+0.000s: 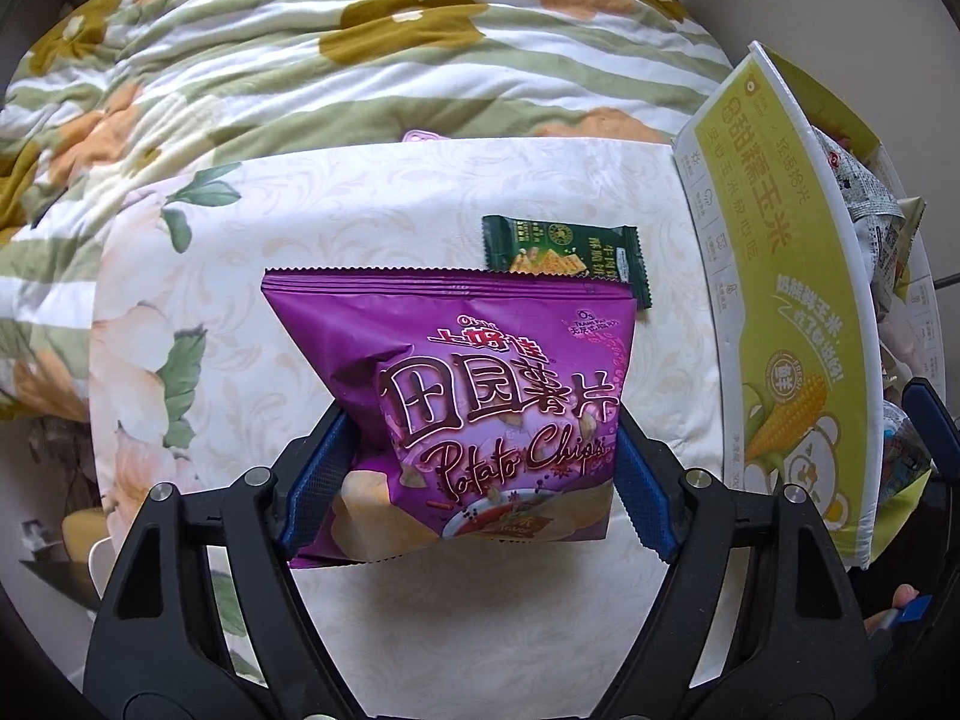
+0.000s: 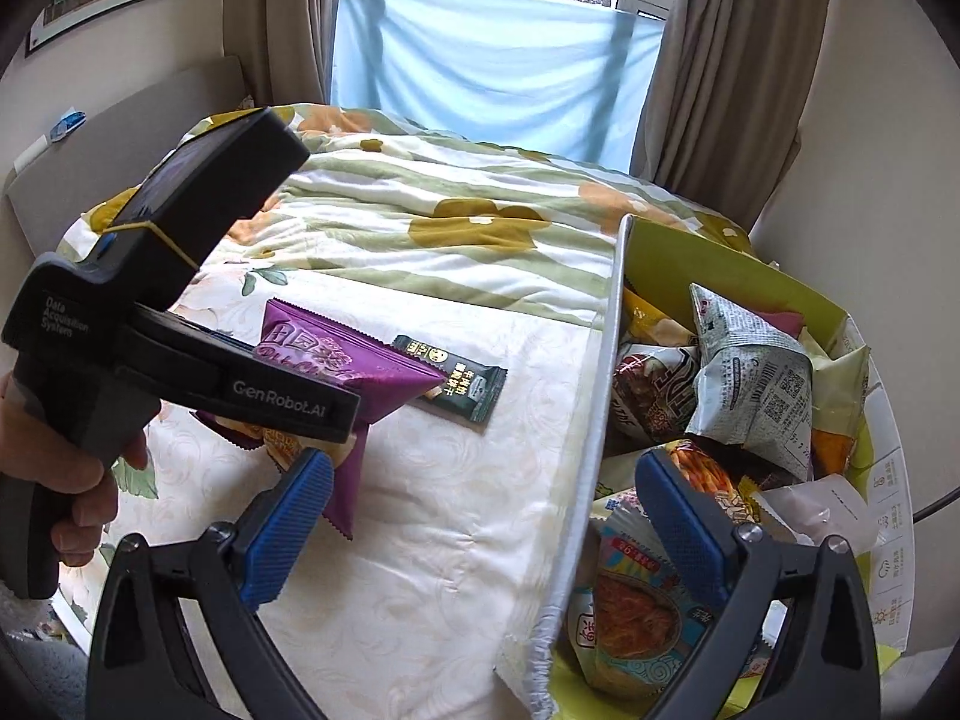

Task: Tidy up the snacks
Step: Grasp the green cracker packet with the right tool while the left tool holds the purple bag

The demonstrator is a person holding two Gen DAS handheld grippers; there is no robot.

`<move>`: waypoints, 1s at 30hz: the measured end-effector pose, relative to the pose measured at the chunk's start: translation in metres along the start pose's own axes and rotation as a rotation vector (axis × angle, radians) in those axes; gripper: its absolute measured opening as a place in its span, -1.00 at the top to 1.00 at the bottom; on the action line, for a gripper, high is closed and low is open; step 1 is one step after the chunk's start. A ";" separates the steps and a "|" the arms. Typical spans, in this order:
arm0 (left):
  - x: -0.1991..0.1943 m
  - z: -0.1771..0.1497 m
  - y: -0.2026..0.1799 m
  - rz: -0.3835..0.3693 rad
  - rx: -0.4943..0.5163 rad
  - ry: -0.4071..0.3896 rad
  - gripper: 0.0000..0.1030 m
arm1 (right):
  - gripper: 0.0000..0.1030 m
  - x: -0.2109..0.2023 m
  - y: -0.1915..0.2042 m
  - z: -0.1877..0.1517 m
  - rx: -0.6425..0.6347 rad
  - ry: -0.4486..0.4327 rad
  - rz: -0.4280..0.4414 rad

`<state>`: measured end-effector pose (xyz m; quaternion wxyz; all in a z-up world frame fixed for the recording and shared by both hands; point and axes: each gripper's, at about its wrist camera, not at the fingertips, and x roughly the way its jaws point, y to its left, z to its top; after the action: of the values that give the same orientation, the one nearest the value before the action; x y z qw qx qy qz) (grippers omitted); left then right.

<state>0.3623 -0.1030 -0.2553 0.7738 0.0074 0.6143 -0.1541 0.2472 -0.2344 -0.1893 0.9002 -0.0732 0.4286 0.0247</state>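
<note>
Left gripper [image 1: 474,468] fingers pinch the purple chip bag [image 1: 462,414] by its lower sides, over the bed [image 1: 540,630] just left of the box [image 1: 780,324]. The bag is light, air-puffed, slick foil with fragile chips — it looks best held at the side seams, gently. Green bar [image 1: 564,252] lies flat just behind the bag. Right gripper [image 2: 486,516] fingers are wide, holding nothing, straddling the box wall — snacks piled inside.

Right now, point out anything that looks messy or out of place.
The box is the messy part: its snack packets lie heaped at all angles, a grey one sticking up. On the bed, the purple chip bag clamped in the left gripper overlaps a corner of the green packet.
</note>
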 end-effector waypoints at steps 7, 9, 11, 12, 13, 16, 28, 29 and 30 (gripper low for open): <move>-0.008 -0.004 0.040 0.010 -0.035 -0.018 -0.52 | -0.95 0.003 0.022 0.009 -0.013 -0.011 -0.007; -0.010 -0.003 0.051 0.016 -0.037 -0.021 -0.52 | -0.95 0.005 0.029 0.012 -0.012 -0.012 -0.003; -0.011 -0.002 0.062 0.016 -0.041 -0.023 -0.52 | -0.95 0.012 0.035 0.017 -0.008 -0.007 0.006; -0.011 -0.001 0.067 0.016 -0.043 -0.025 -0.52 | -0.95 0.016 0.038 0.018 -0.001 -0.001 0.014; -0.011 0.000 0.072 0.017 -0.044 -0.027 -0.52 | -0.95 0.022 0.041 0.020 0.010 0.005 0.023; -0.009 0.004 0.087 0.019 -0.045 -0.028 -0.52 | -0.95 0.041 0.047 0.025 0.052 0.034 0.047; -0.006 0.029 0.114 -0.014 -0.027 -0.041 -0.52 | -0.95 0.146 0.025 0.042 0.313 0.159 0.000; -0.006 0.030 0.116 -0.019 -0.031 -0.041 -0.52 | -0.95 0.153 0.022 0.043 0.325 0.164 -0.006; -0.006 0.031 0.117 -0.024 -0.034 -0.040 -0.52 | -0.95 0.158 0.020 0.044 0.335 0.168 -0.012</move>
<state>0.4195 0.0035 -0.2627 0.7839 -0.0162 0.6015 -0.1532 0.3782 -0.2112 -0.2865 0.8608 0.0735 0.5001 -0.0588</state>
